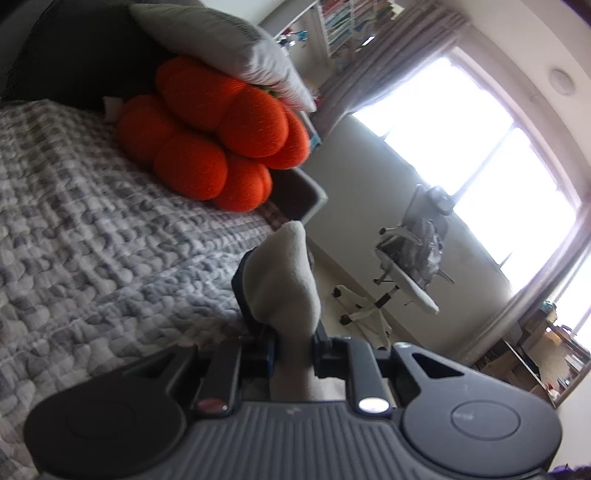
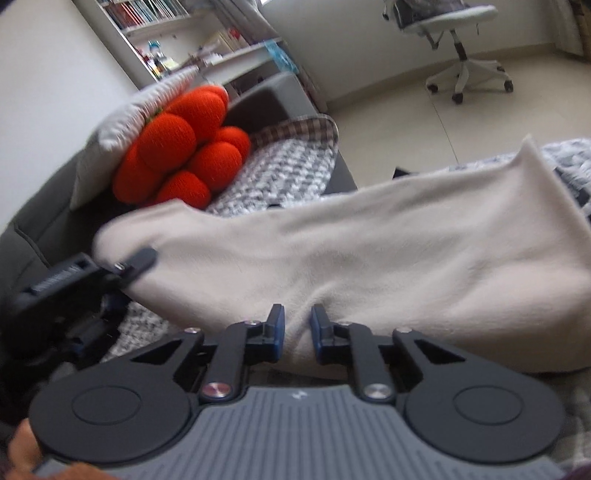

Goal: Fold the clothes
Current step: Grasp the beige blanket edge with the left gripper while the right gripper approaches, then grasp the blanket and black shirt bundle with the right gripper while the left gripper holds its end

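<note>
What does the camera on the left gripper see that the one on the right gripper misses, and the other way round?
Only the left wrist view shows the bright window with its curtains.

Only the right wrist view shows the cream cloth spread wide, with the left gripper gripping its far edge.

Both show the orange cushion under a grey pillow on the quilted bed cover, a white office chair, and bookshelves. In each view, that camera's own gripper, left or right, pinches the cream cloth.
</note>
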Demonstrator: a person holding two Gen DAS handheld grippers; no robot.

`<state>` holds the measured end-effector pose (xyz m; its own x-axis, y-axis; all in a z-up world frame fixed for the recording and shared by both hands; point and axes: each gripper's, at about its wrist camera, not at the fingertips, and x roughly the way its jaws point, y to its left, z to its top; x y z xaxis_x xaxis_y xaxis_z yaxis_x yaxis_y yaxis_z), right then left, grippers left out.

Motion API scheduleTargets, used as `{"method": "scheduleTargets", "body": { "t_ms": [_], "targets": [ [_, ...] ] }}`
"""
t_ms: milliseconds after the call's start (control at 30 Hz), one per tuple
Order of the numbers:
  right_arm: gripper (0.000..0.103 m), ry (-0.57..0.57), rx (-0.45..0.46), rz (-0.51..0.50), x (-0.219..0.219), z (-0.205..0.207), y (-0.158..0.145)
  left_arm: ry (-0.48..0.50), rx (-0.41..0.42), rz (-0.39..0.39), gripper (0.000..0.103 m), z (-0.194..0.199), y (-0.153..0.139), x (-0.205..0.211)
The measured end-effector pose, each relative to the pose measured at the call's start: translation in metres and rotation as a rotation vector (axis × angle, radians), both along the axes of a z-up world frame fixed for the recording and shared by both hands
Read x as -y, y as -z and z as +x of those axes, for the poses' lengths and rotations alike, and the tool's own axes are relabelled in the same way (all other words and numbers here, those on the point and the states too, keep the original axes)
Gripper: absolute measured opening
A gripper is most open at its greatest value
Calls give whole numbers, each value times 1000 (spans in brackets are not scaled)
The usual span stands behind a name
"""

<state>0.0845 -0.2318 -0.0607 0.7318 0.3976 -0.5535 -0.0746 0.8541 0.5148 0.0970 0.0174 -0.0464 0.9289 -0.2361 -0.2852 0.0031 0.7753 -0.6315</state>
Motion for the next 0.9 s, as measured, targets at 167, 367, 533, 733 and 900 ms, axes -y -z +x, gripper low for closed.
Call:
{"method": "scheduleTargets", "body": {
  "t_ms": [167,367,533,733,900],
  "targets": [
    [17,-25,-44,-7,4,7,-8,29,27,-10,17,-2,-7,5],
    [25,42,-39,78,25,26,-15,56,51,-23,17,-6,-14,10],
    [25,70,-38,118,26,54,-9,81,69,-17,17,-9,-19,18],
    [25,79,-49,168,24,83,7,123,90,-7,17,-9,-24,27],
    [10,83,-26,136,20,87,13,144,95,13,17,-9,-24,38]
  ]
}}
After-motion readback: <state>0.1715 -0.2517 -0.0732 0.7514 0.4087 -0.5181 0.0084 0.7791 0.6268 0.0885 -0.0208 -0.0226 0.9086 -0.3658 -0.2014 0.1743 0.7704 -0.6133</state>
